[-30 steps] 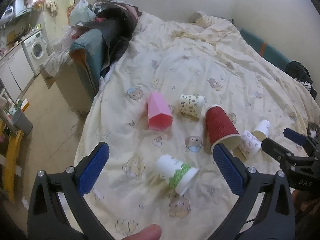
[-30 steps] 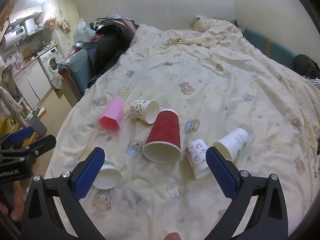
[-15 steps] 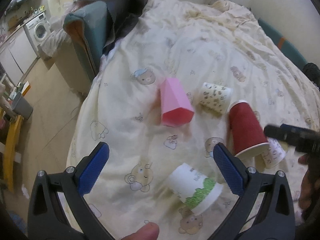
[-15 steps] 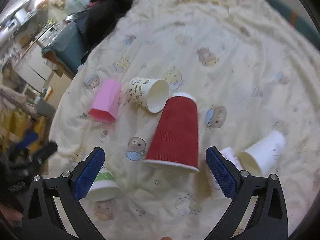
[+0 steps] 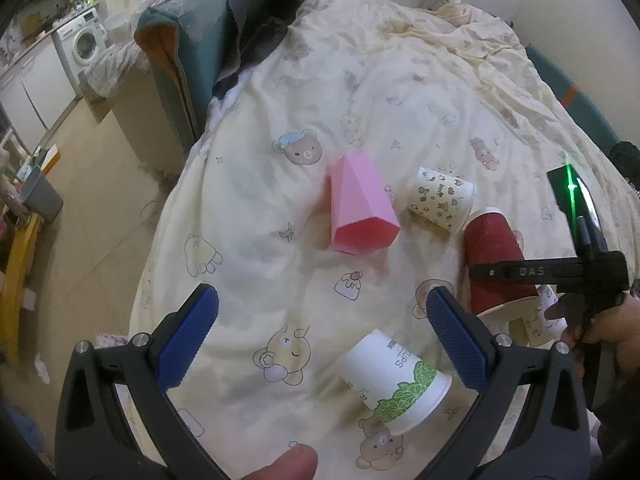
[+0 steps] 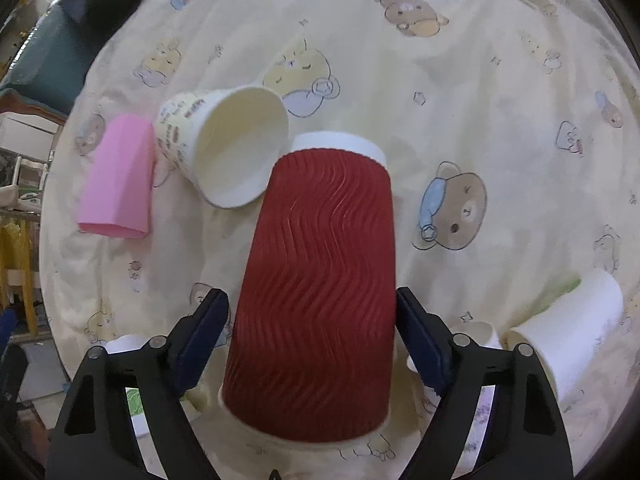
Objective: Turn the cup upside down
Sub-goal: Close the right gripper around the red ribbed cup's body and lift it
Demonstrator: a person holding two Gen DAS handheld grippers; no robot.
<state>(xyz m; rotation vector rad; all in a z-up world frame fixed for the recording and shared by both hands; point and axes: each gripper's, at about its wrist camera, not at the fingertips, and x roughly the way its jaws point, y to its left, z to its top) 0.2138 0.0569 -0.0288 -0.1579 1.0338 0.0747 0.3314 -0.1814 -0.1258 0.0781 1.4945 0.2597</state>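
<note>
A red ribbed paper cup [image 6: 320, 280] lies on its side on the bear-print bedspread, mouth toward me. My right gripper [image 6: 312, 332] is open, its blue pads on either side of the cup's wide end, close to it but not visibly pressing. The left wrist view shows the same red cup [image 5: 494, 256] with the right gripper's black body [image 5: 560, 272] over it. My left gripper [image 5: 320, 340] is open and empty above the bedspread, with a white cup with a green leaf band [image 5: 396, 380] lying just below and between its fingers.
A pink faceted cup [image 5: 360, 208] and a white patterned cup [image 5: 442, 204] lie on their sides behind the red one. Two more white cups [image 6: 572, 340] lie at its right. The bed edge [image 5: 168, 216], the floor and a teal chair [image 5: 188, 48] are at left.
My right gripper has moved down and forward onto the red cup, which now sits between its fingers. My left gripper has shifted closer to the bed and slightly left.
</note>
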